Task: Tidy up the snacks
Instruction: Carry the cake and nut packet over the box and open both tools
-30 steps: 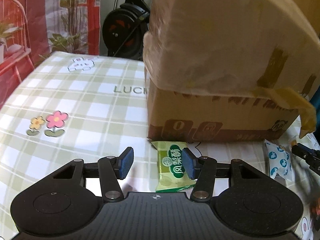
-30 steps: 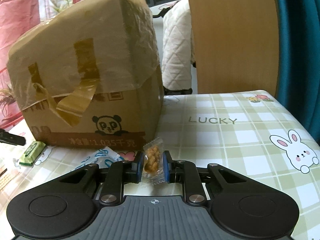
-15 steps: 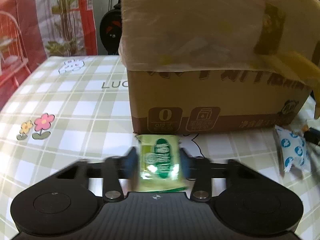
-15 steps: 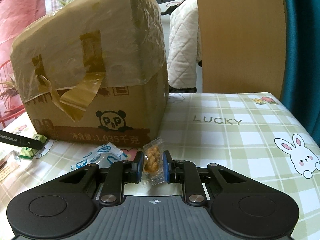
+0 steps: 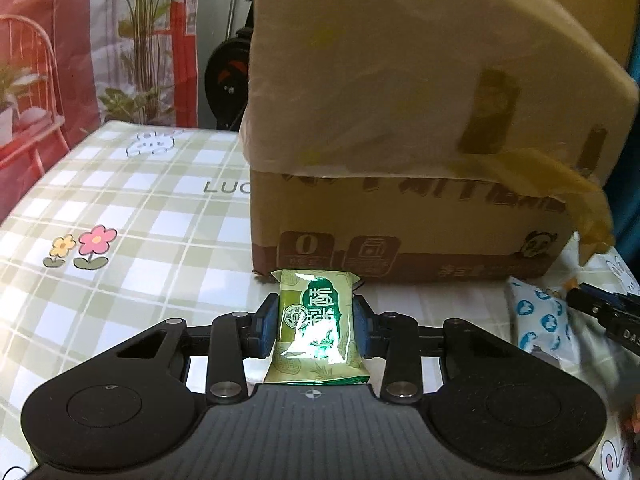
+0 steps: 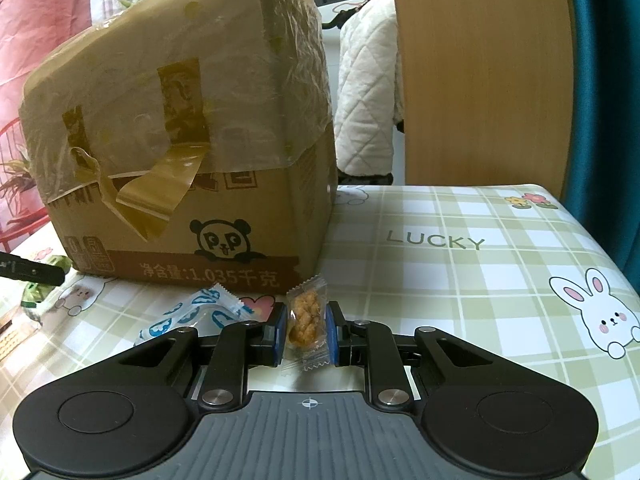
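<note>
- The place is a lived-in room of a home, not a shop or a lab.
- The surface [image 6: 460, 280] wears a green-and-white checked cloth printed with a rabbit [image 6: 600, 320], flowers [image 5: 82, 246] and the word LUCKY.
- A taped cardboard box [image 6: 192, 128] with a panda logo stands on it, the sort of carton snacks arrive in.
- Beyond the far left edge hangs a printed backdrop [image 5: 100, 40] of red walls, potted plants and a red chair.
- A black exercise machine [image 5: 228, 76] stands behind the box.
- At far right a white quilted cover [image 6: 368, 92] drapes a piece of furniture beside a wooden panel [image 6: 480, 72].
</note>
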`<action>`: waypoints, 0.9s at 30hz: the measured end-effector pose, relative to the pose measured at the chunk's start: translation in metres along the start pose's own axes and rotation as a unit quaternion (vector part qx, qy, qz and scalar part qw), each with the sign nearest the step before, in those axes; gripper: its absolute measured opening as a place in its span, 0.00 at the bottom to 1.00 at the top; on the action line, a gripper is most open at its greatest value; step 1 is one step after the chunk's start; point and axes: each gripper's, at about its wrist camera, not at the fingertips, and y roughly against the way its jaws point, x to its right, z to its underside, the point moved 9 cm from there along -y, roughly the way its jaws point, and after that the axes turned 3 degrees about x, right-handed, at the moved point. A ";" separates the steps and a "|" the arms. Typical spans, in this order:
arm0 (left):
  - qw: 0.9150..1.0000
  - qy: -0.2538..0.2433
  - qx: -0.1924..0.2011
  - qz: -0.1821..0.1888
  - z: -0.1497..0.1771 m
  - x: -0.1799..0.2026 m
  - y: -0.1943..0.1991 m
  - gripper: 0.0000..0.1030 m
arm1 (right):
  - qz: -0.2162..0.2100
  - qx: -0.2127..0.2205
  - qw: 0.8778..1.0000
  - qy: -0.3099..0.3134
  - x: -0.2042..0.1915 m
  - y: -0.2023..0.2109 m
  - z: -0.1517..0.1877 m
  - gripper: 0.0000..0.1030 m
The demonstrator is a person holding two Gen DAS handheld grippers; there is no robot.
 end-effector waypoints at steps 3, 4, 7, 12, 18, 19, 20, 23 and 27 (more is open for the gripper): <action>1.000 0.003 0.009 0.000 0.000 0.003 0.011 0.39 | 0.001 0.002 1.000 -0.001 0.000 0.000 0.000 0.18; 1.000 0.004 0.012 -0.001 -0.002 0.001 0.013 0.39 | 0.001 0.002 1.000 -0.001 0.000 0.000 0.000 0.18; 1.000 0.003 0.021 -0.006 -0.007 -0.001 0.015 0.39 | 0.007 0.004 1.000 -0.002 0.001 0.001 0.000 0.18; 0.999 0.010 0.037 -0.007 -0.018 -0.007 0.023 0.39 | 0.011 0.009 1.000 -0.008 0.003 0.006 -0.001 0.18; 0.998 0.013 0.064 -0.005 -0.030 -0.011 0.044 0.39 | 0.017 0.014 1.000 -0.007 -0.001 0.015 -0.009 0.18; 0.997 0.014 0.071 -0.005 -0.035 -0.011 0.047 0.39 | 0.017 0.024 1.000 -0.010 -0.002 0.022 -0.014 0.18; 0.997 0.015 0.078 -0.003 -0.040 -0.011 0.051 0.39 | 0.017 0.034 0.999 -0.013 -0.002 0.027 -0.020 0.18; 0.995 0.017 0.103 0.001 -0.058 -0.009 0.062 0.39 | 0.021 0.070 0.997 -0.027 -0.003 0.046 -0.044 0.18; 0.990 0.015 0.142 0.010 -0.083 0.001 0.077 0.39 | 0.020 0.125 0.992 -0.017 -0.008 0.072 -0.087 0.18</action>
